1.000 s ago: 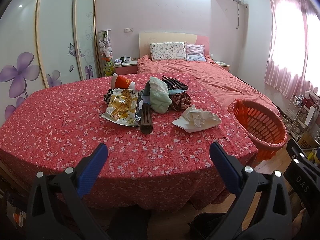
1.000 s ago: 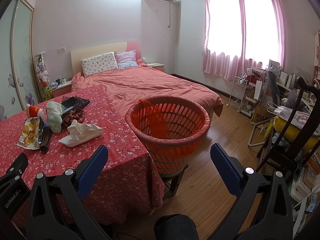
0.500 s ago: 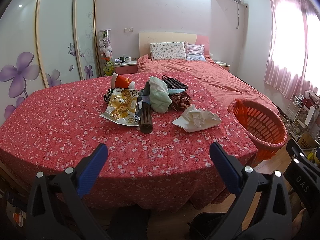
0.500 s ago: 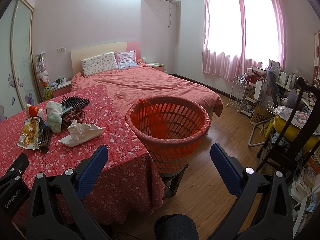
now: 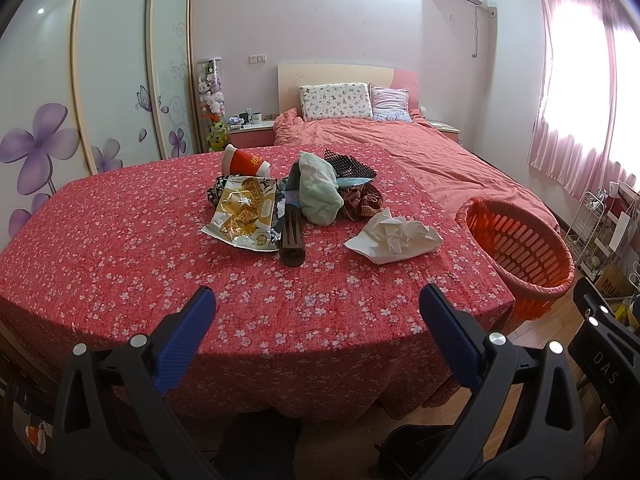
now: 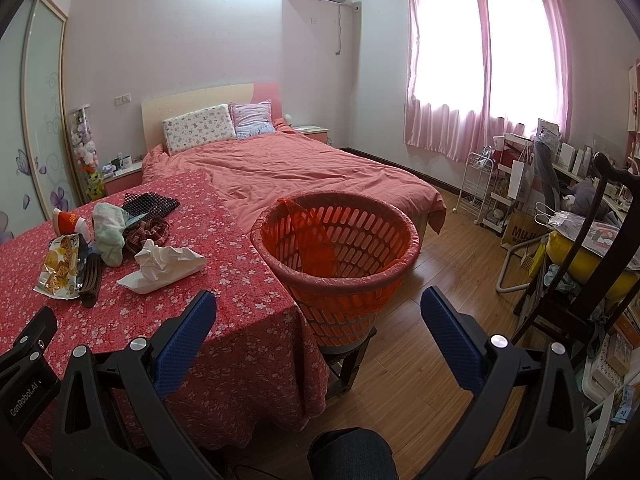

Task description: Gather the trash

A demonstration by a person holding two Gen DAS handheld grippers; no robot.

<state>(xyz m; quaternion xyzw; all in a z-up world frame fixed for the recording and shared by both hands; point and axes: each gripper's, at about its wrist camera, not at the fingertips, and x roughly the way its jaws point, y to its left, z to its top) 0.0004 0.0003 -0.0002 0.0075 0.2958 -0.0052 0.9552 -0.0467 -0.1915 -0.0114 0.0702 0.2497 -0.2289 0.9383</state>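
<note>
Both grippers are hanging back at the near edge of the table with the red flowered cloth (image 5: 120, 248), nothing grabbed yet. The left gripper (image 5: 316, 312) is sitting with its blue-padded fingers spread wide and empty, and the right gripper (image 6: 318, 314) is doing the same, pointing more at the orange slotted plastic basket with a bag liner (image 6: 340, 248), which is standing just off the table's right edge.

The trash is piling up mid-table: a crumpled white paper wad (image 5: 394, 236) nearest the basket side, a shiny yellow and silver snack bag (image 5: 246, 212) left of it, and a tipped red and white paper cup (image 5: 244, 162) behind that. There's also a dark brown slotted plastic piece (image 5: 292, 236) touching the bag, plus a mint green cloth (image 5: 320, 192) and other fabric bits that I'm guessing aren't trash.

I'm figuring the paper wad is super light and squashy, so I'm planning to pinch it right on the bunched-up middle ridge. The foil bag is probably slippery and crinkly; I'd be going for a raised edge, not the flat face. The cup is looking crushable, so gentle squeeze across the body.
</note>
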